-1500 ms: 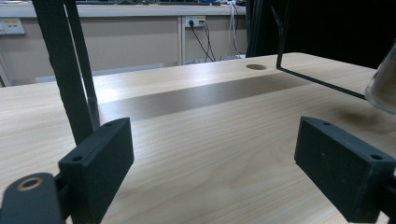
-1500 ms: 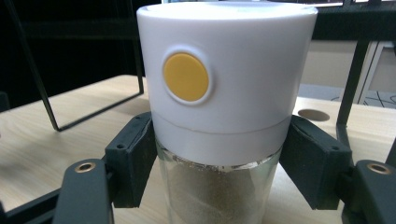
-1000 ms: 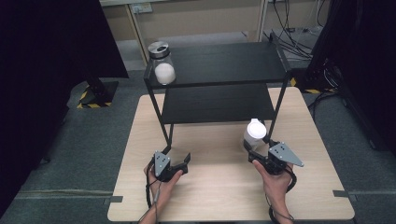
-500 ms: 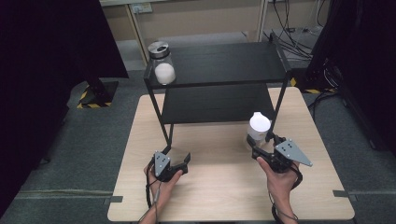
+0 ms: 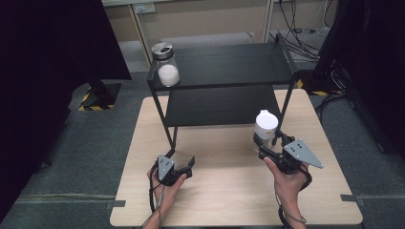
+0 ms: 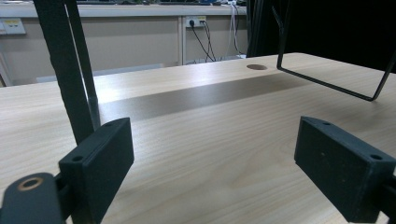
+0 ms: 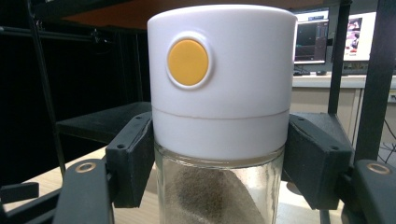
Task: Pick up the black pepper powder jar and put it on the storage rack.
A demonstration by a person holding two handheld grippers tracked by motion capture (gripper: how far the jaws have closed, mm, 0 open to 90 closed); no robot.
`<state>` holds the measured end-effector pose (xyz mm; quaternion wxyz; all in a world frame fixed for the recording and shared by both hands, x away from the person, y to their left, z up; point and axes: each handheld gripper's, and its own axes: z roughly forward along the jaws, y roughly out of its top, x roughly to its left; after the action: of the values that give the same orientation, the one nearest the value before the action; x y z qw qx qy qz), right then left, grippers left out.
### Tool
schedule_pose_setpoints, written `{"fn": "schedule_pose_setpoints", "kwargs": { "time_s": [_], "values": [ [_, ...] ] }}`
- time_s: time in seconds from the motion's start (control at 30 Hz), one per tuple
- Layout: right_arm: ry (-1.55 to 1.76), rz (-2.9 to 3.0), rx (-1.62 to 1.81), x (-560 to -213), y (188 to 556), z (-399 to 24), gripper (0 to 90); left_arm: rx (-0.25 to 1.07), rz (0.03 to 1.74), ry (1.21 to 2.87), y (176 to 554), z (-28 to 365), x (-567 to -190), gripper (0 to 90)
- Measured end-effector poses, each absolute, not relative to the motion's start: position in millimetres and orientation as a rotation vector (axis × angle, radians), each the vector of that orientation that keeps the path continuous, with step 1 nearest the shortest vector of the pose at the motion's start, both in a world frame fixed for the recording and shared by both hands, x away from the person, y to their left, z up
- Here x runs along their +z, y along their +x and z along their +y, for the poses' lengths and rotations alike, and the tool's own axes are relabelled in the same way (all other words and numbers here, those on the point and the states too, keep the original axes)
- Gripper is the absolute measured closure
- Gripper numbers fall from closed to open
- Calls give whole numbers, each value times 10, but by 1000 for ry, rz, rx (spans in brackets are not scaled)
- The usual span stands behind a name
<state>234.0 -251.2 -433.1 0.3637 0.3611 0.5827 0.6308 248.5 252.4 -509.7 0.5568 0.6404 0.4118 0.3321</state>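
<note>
My right gripper point(image 5: 265, 141) is shut on a glass jar point(image 5: 264, 130) with a tall white lid, held upright a little above the table near the shelf's front right leg. In the right gripper view the jar point(image 7: 219, 116) stands between both pads; its lid carries a yellow round button and a dark powder lies in the glass. My left gripper point(image 5: 187, 166) rests low over the table at the front left, open, with bare wood between its pads point(image 6: 100, 165). A second glass jar point(image 5: 165, 65) with a metal lid and white contents stands on the black shelf's top left corner.
The black two-level metal shelf point(image 5: 224, 69) stands across the back half of the wooden table point(image 5: 224, 191). Its front left leg point(image 6: 70, 70) rises just beyond my left gripper. Dark curtains, cables and a grey floor surround the table.
My right gripper has lifted the white-lidded jar slightly and carried it a little to the right. The left gripper has stayed where it was.
</note>
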Motion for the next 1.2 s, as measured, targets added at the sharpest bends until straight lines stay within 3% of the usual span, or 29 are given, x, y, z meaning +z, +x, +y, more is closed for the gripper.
{"fn": "schedule_pose_setpoints", "kwargs": {
  "time_s": [1.2],
  "values": [
    [826, 1400, 1667, -3805, 2382, -2473, 309, 790, 968, 1511, 2479, 2512, -5103, 114]
  ]
}}
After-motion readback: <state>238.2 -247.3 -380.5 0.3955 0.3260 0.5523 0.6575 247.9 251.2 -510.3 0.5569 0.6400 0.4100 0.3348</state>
